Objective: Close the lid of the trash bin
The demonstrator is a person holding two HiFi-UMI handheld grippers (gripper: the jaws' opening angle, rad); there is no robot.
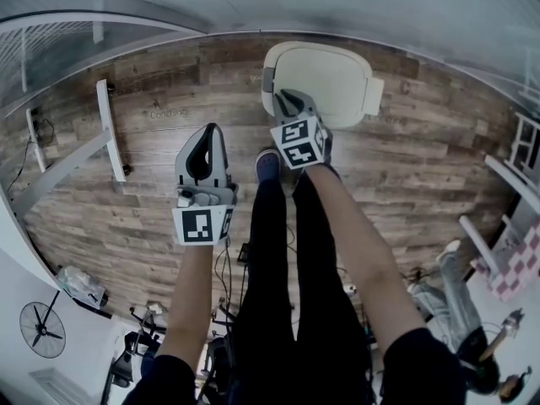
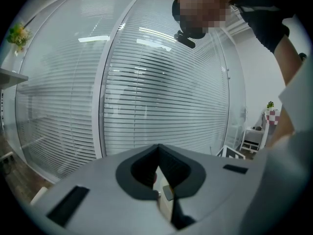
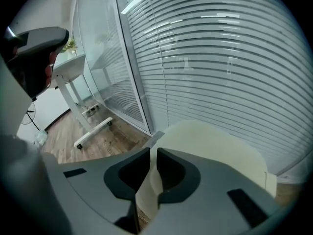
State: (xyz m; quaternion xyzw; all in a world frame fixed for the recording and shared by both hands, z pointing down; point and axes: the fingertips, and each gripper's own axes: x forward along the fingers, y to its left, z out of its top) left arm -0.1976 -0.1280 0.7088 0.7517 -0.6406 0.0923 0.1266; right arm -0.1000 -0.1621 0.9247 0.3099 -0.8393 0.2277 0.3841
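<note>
The trash bin's cream lid [image 1: 329, 78] lies near level at the top centre of the head view, by the glass wall. My right gripper [image 1: 285, 99] reaches down to the lid's near left edge. In the right gripper view its jaws [image 3: 153, 150] stand nearly together, with a thin cream strip of the lid [image 3: 210, 141] running between them; they look shut on the lid's rim. My left gripper [image 1: 207, 133] hangs in the air left of the bin, touching nothing. Its fingertips meet in the left gripper view [image 2: 157, 147], and nothing is held.
A glass wall with blinds [image 2: 161, 82] stands behind the bin. A white desk frame [image 1: 105, 133] stands on the wood floor at left. A floor fan [image 1: 40, 332] and cables lie behind me, a seated person [image 1: 472, 353] is at lower right, and white furniture [image 1: 523, 167] at right.
</note>
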